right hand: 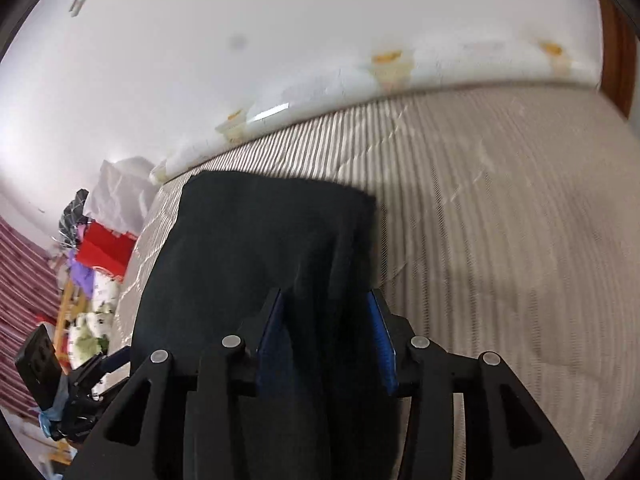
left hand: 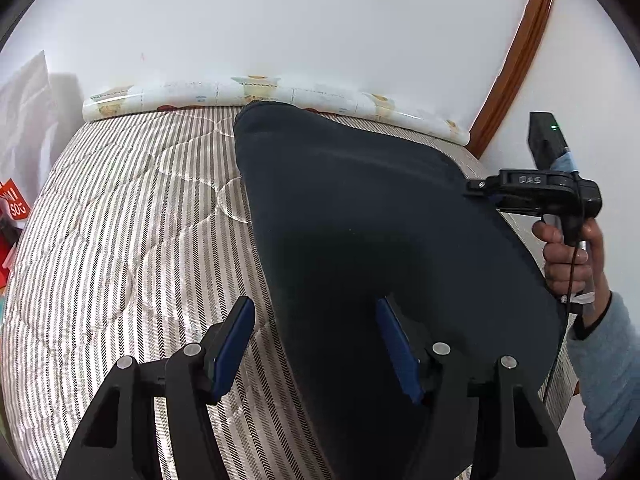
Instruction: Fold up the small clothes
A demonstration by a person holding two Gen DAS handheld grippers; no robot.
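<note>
A dark navy garment lies on a striped quilted bed. My left gripper is open over the garment's near left edge, one blue pad on the quilt side, the other over the cloth. My right gripper shows in the left wrist view at the garment's right edge, held by a hand. In the right wrist view the right gripper has a fold of the garment between its blue pads; the jaws stand partly apart around the cloth.
A patterned roll lies along the wall at the bed's far edge. A wooden door frame stands at the right. Red boxes and clutter sit beyond the bed's left side.
</note>
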